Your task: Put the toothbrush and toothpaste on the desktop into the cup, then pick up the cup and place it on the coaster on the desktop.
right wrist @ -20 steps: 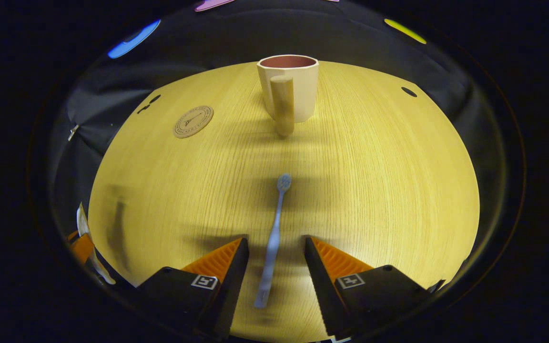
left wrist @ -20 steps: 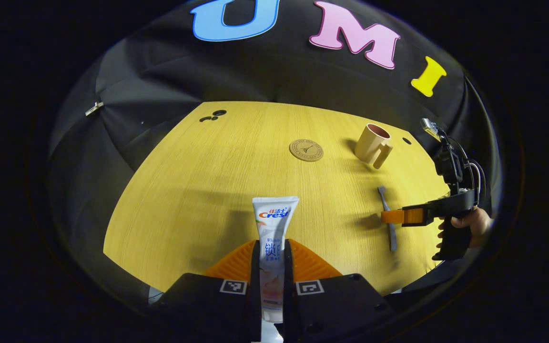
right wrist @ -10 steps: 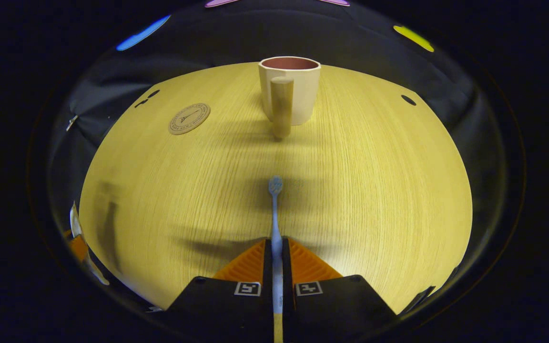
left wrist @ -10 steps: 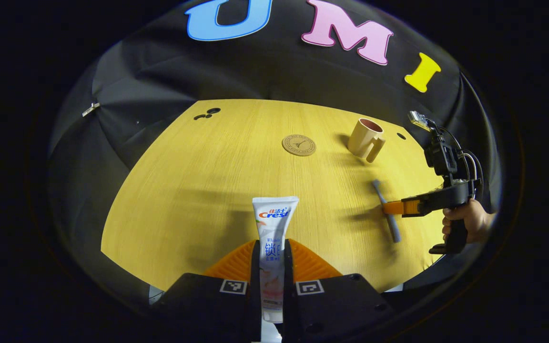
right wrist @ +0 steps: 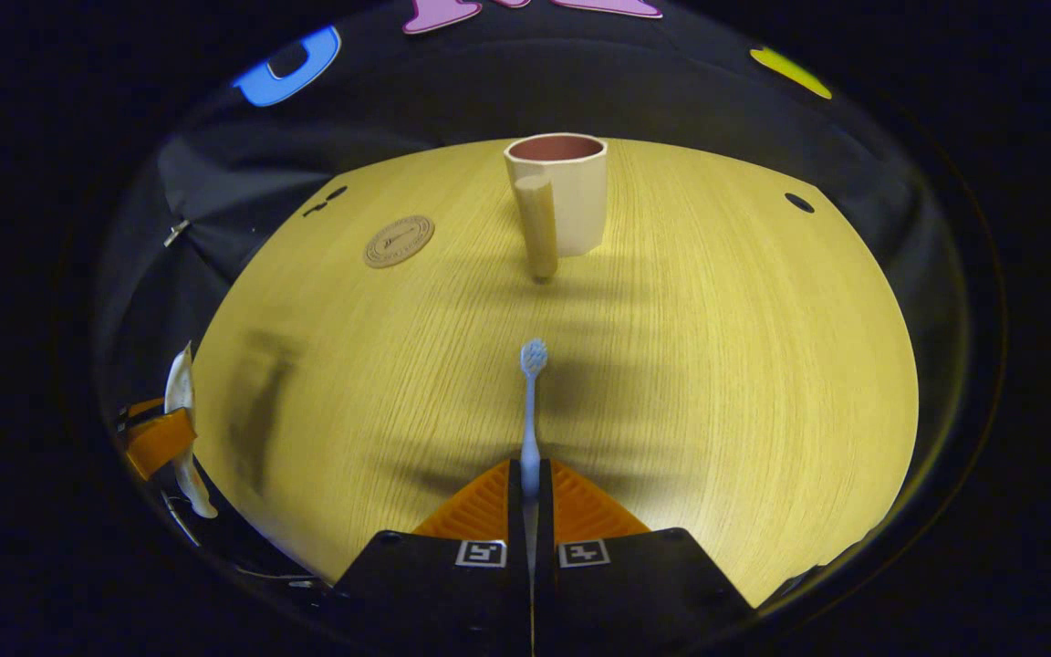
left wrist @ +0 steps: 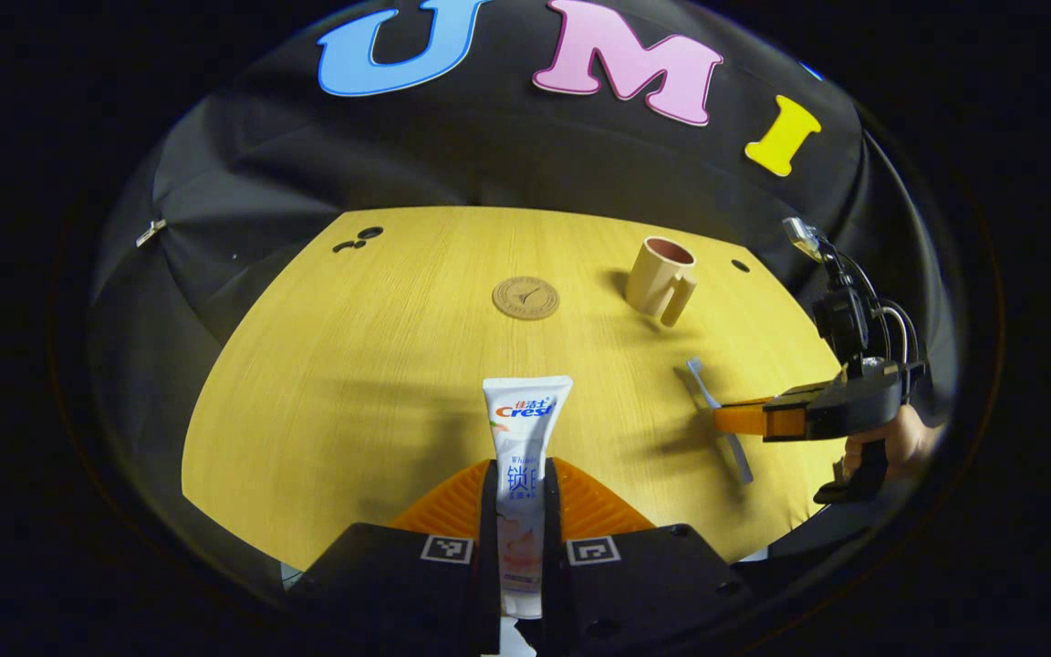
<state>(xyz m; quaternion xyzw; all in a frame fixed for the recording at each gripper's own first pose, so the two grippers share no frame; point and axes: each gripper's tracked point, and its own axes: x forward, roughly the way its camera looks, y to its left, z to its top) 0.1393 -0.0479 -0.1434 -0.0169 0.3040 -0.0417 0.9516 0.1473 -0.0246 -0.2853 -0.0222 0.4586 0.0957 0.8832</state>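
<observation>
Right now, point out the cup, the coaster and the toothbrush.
cup [right wrist: 571,205], right gripper view, on its side wall.
coaster [left wrist: 525,297], left gripper view, on its centre.
toothbrush [right wrist: 535,356], right gripper view, on its bristle head.

Toothpaste [left wrist: 525,456] cap end hidden between tongs; coaster [left wrist: 525,297] emblem perhaps illegible.

Your right gripper [right wrist: 531,488] now clamps the toothbrush [right wrist: 532,401], its fingers open a second ago, and lifts it off the table [right wrist: 717,365].

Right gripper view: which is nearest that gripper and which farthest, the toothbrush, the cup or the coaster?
1. Toothbrush, clamped between the right gripper fingers.
2. Cup, straight ahead.
3. Coaster, far off to the left; close to the cup's range, slightly farther.
</observation>
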